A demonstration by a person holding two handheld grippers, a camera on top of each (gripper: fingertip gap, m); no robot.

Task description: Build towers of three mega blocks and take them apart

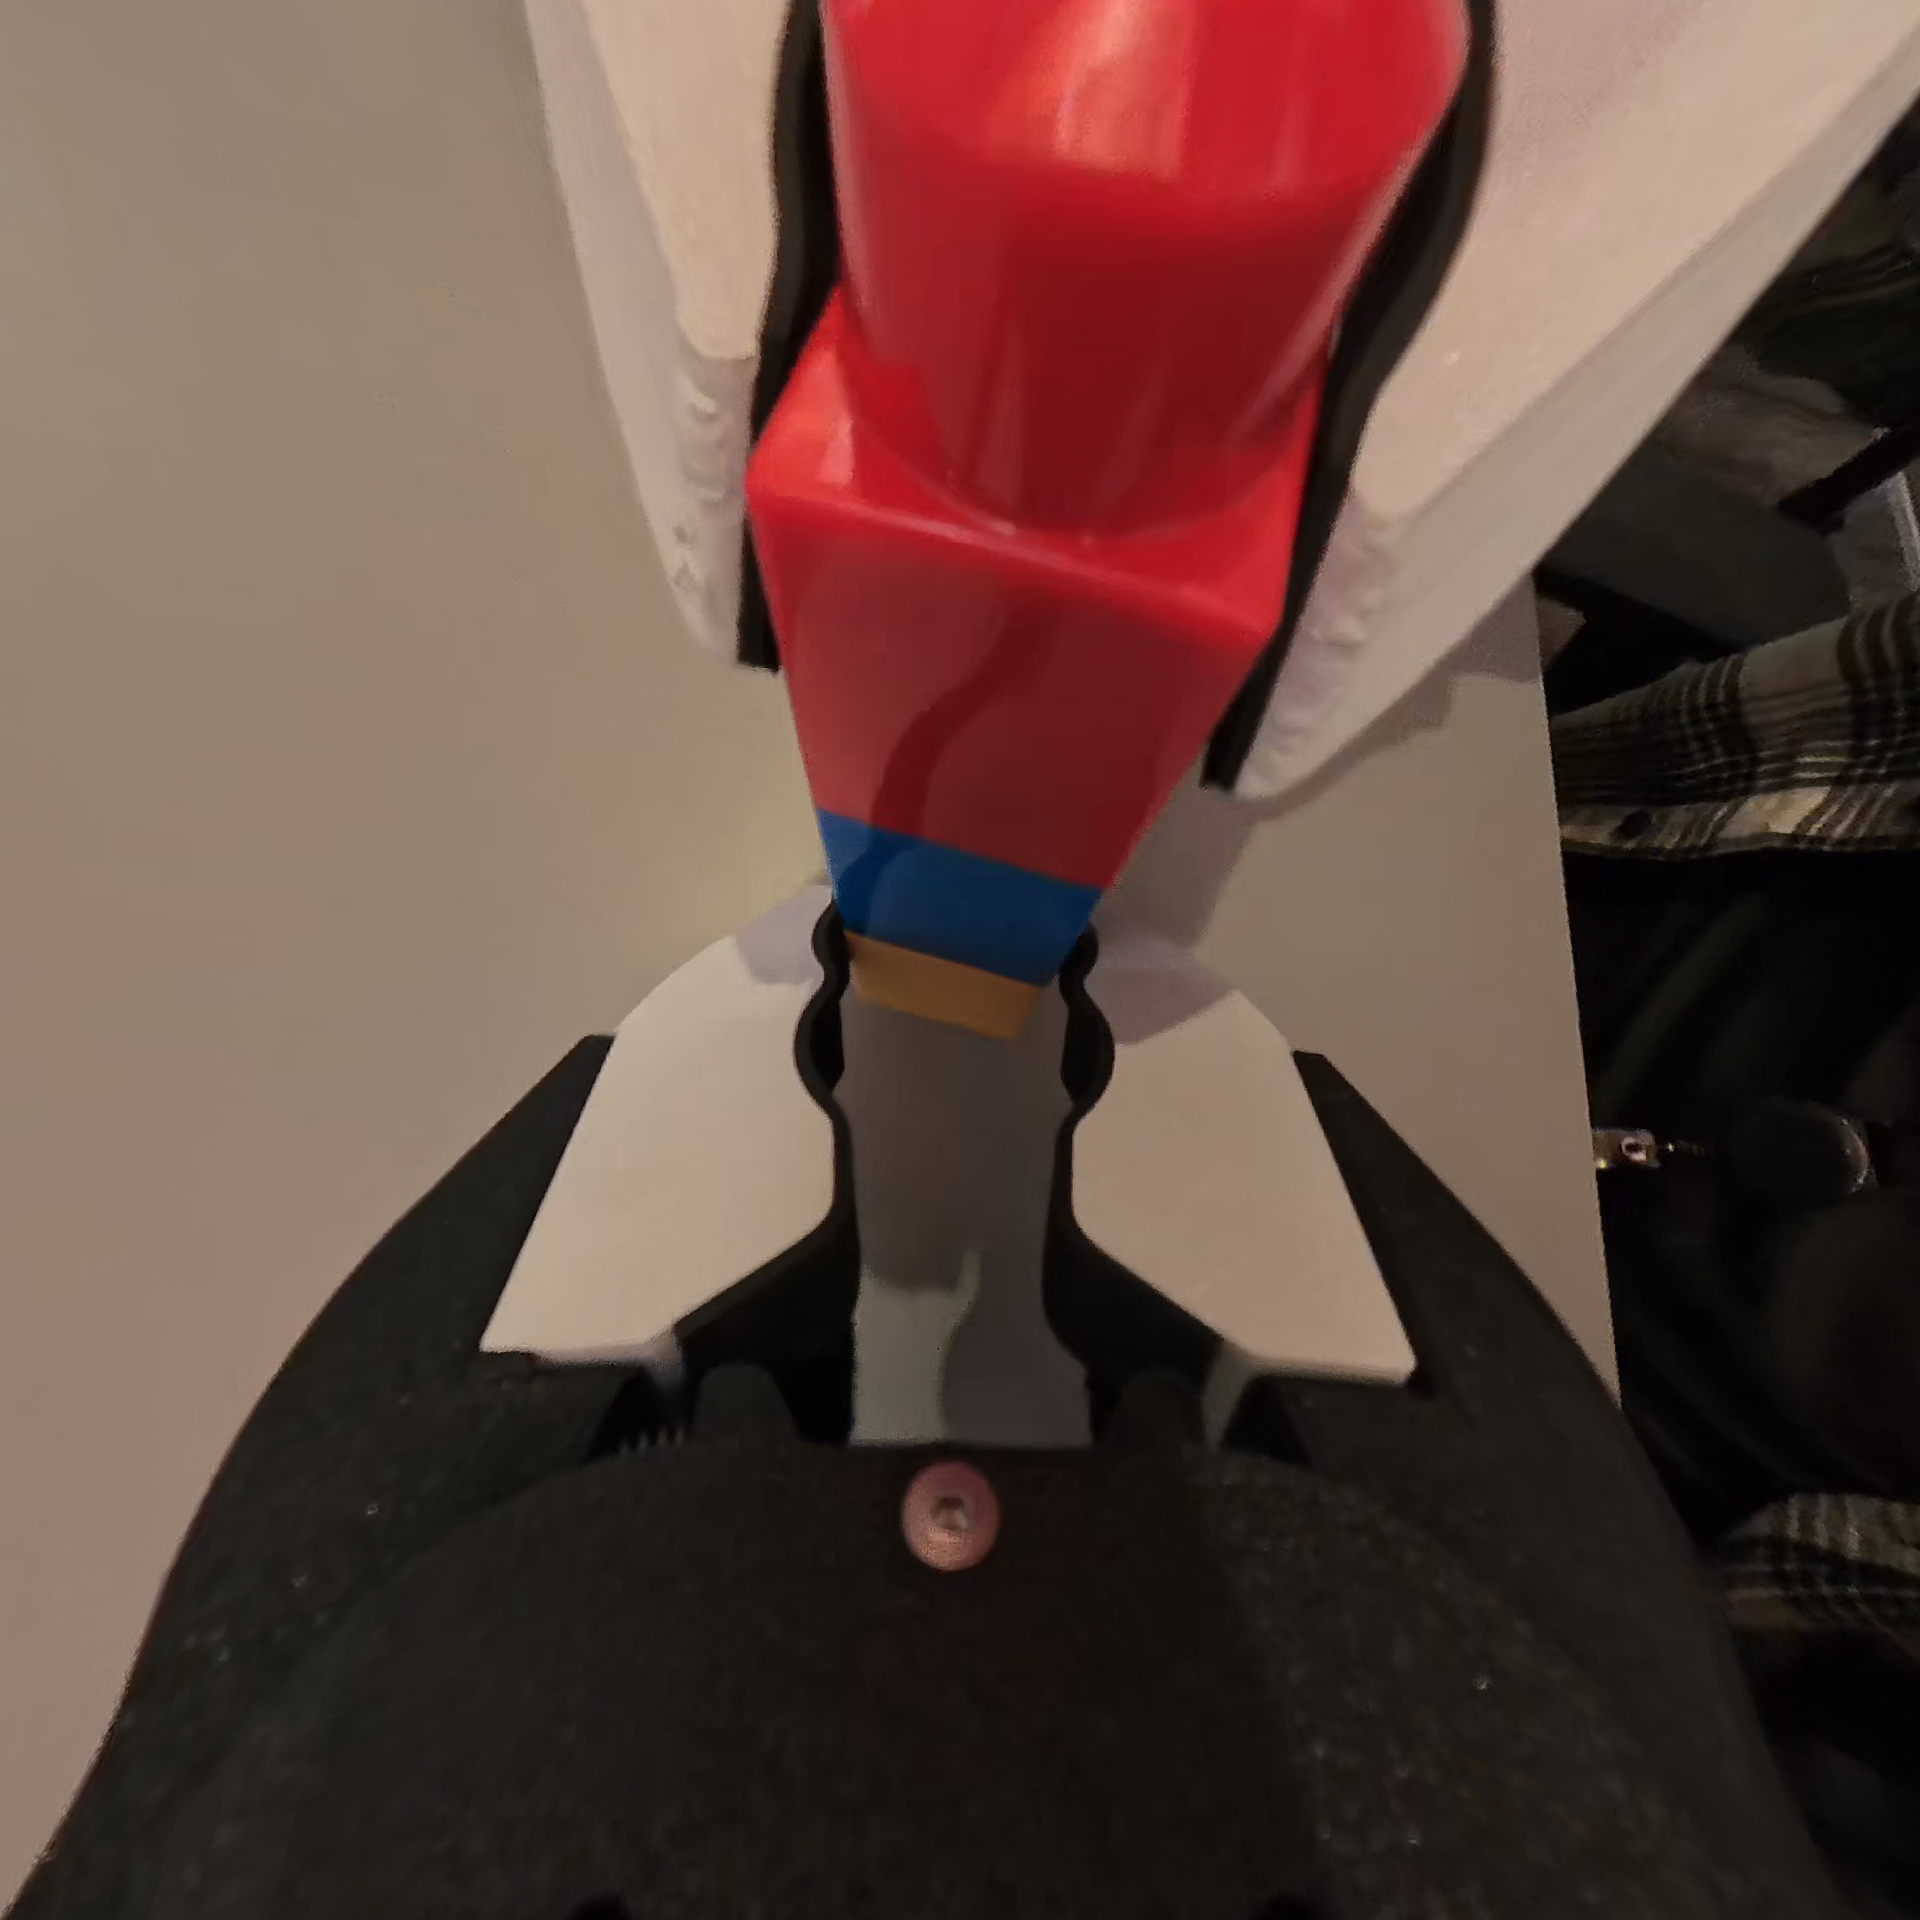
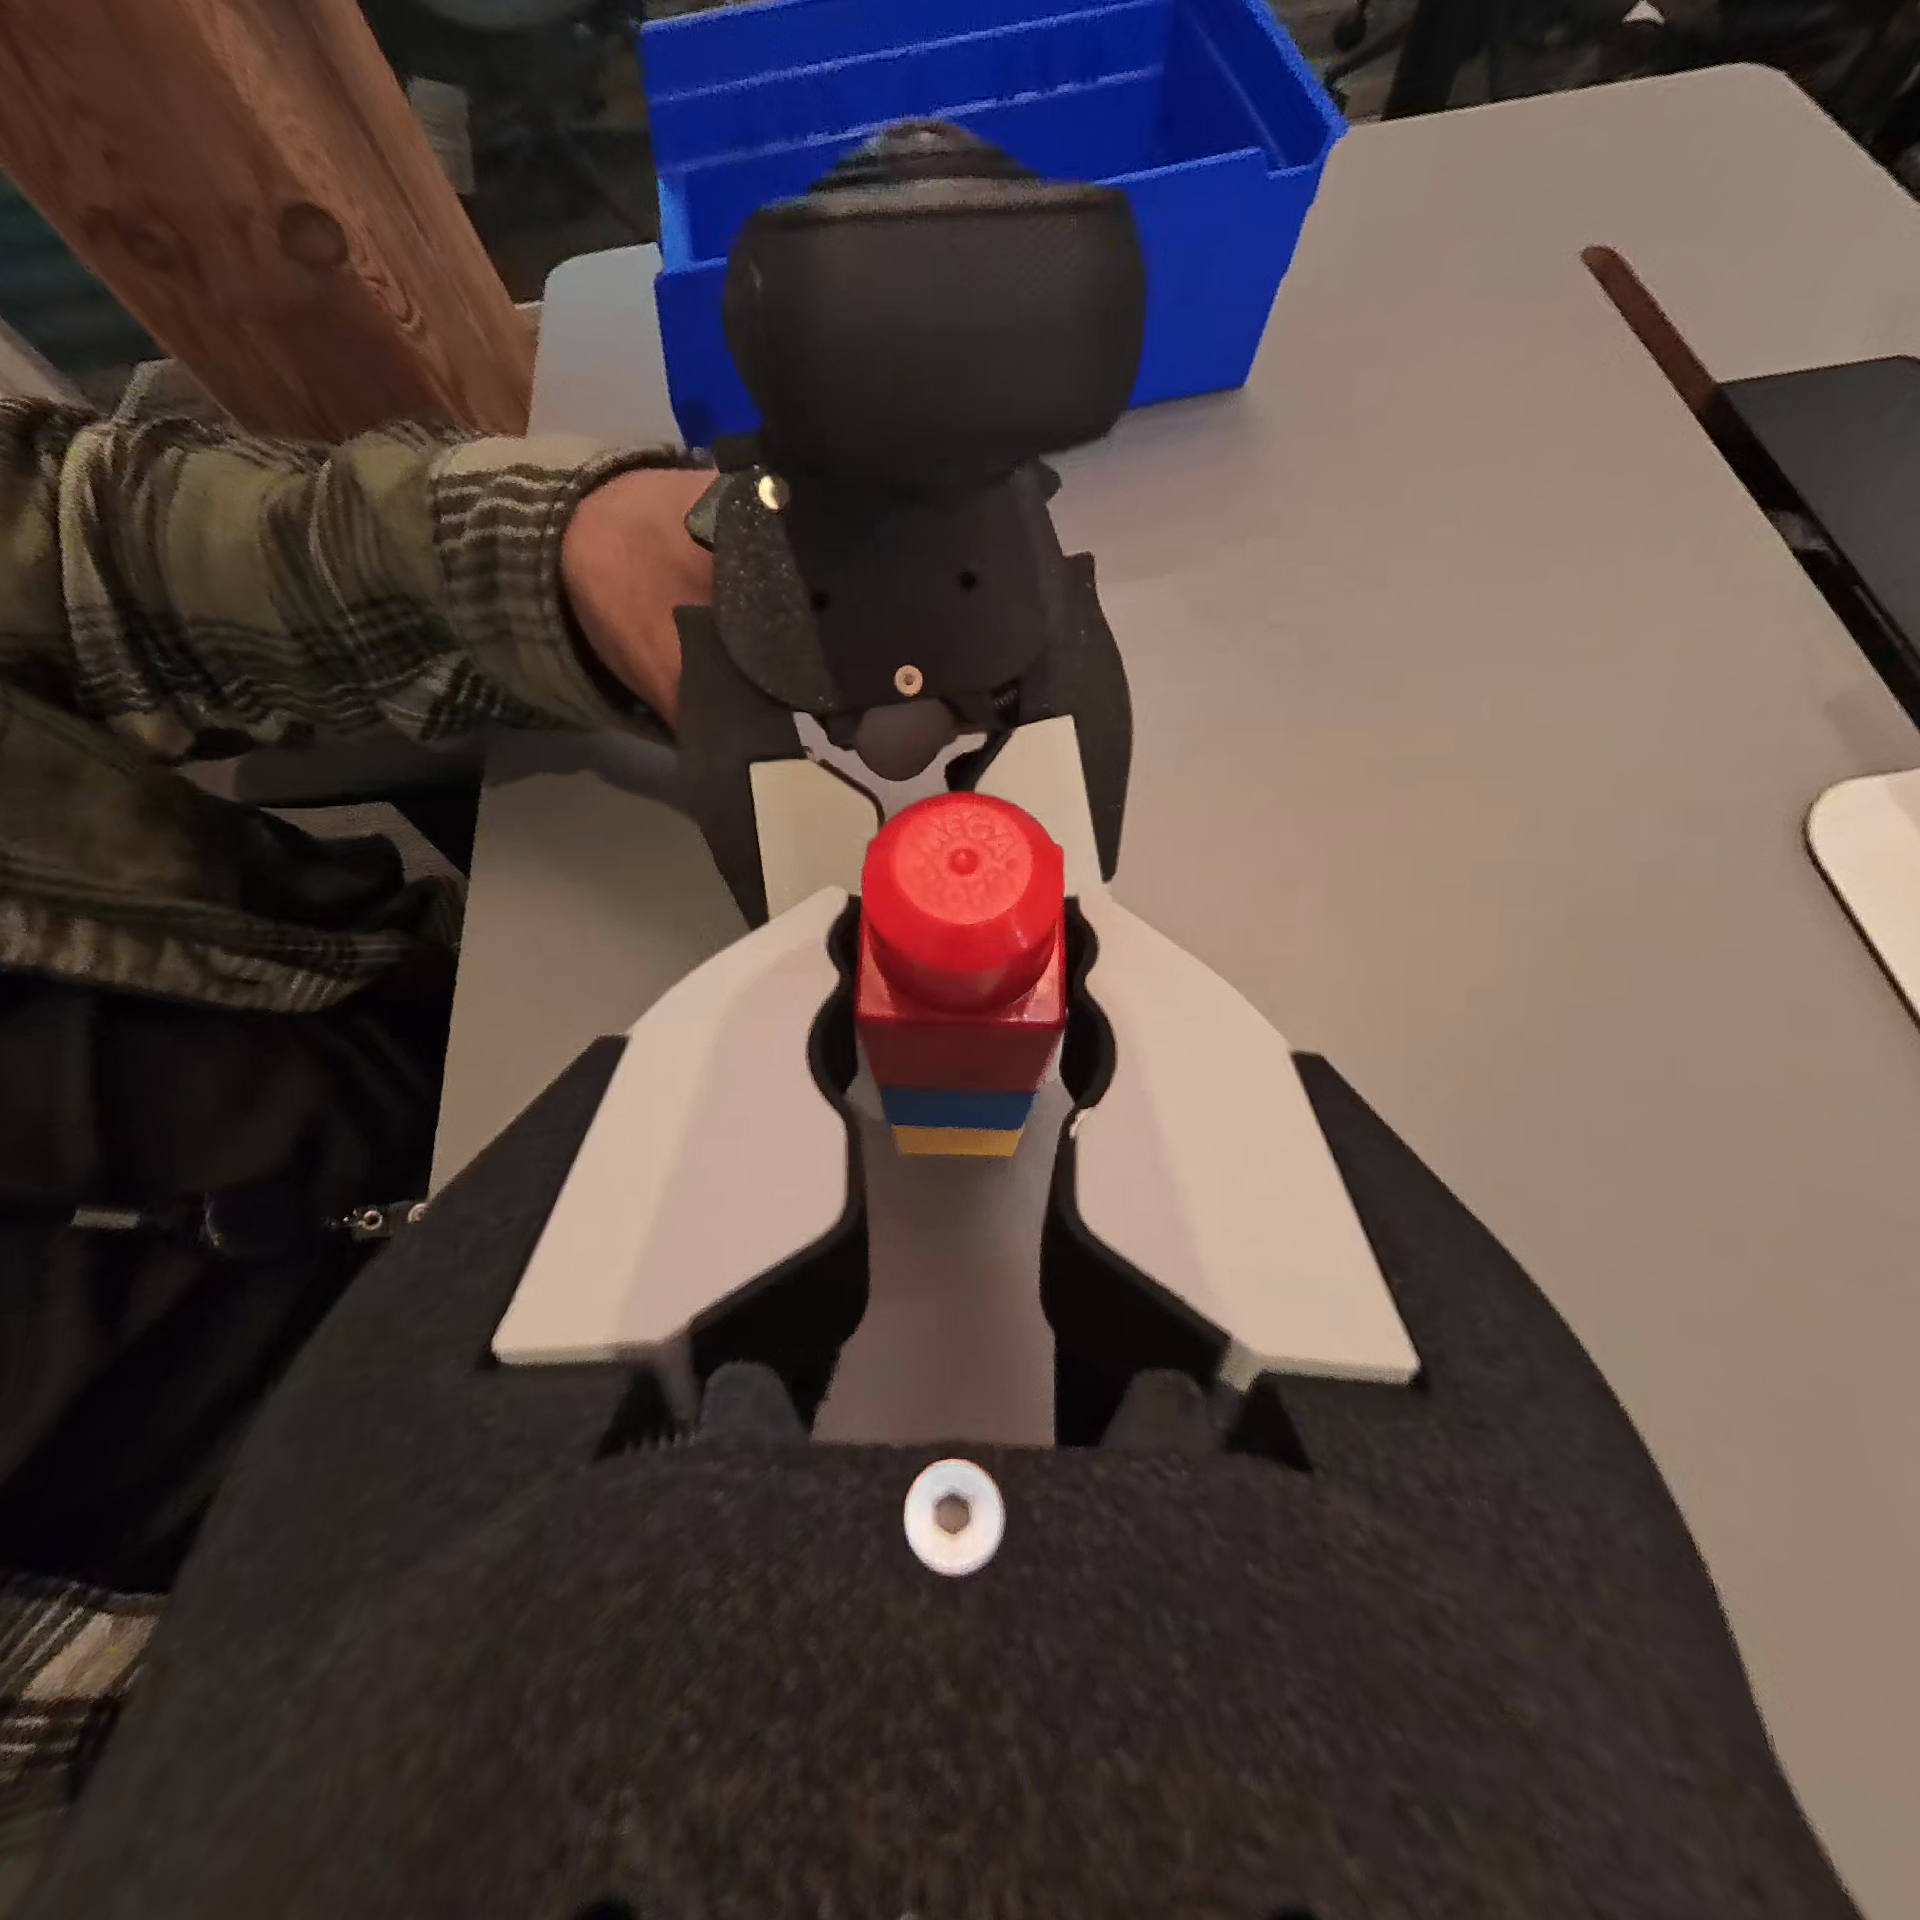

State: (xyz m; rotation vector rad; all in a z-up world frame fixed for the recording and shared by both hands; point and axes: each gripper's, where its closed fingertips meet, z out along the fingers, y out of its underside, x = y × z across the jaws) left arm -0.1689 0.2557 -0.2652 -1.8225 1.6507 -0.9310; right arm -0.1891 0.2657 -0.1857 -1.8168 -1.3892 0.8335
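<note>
A tower of three blocks stands between my two grippers: a red block on top, a blue block in the middle and a yellow block at the bottom. My right gripper is shut on the red block from above. In the left wrist view my left gripper is shut on the yellow block, just under the blue block. The red block fills the top, with the right gripper's white fingers on both sides. The tower's base is hidden.
A blue bin stands at the back of the grey table, with a wooden post to its left. A hand in a plaid sleeve holds the left gripper's black body. A dark flat object and a white one lie at the right edge. One gripper's finger ends stand about 8 centimeters off the other's.
</note>
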